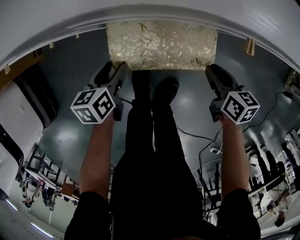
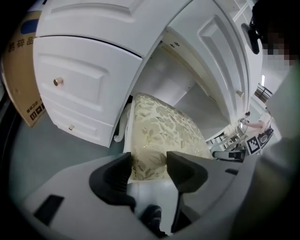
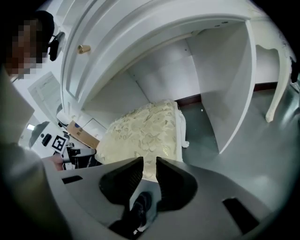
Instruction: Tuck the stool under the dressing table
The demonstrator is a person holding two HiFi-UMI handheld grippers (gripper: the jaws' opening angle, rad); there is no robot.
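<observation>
The stool (image 1: pixel 161 44) has a gold floral cushion and white frame; it stands pushed into the knee space of the white dressing table (image 1: pixel 187 11), its near edge showing. In the left gripper view the stool (image 2: pixel 159 126) lies beyond my left gripper (image 2: pixel 149 161), whose jaws stand apart with nothing between them. My right gripper (image 3: pixel 149 166) has its jaws almost together, a thin gap left, empty, short of the stool (image 3: pixel 140 131). In the head view the left gripper (image 1: pixel 116 69) and right gripper (image 1: pixel 216 75) hover at the cushion's two near corners, not touching it.
The person's dark legs and shoes (image 1: pixel 154 89) stand between the grippers on the grey floor. A cardboard box (image 2: pixel 23 70) leans left of the drawers (image 2: pixel 79 79). Cables (image 1: pixel 206 140) run across the floor at right. A curved table leg (image 3: pixel 276 89) stands far right.
</observation>
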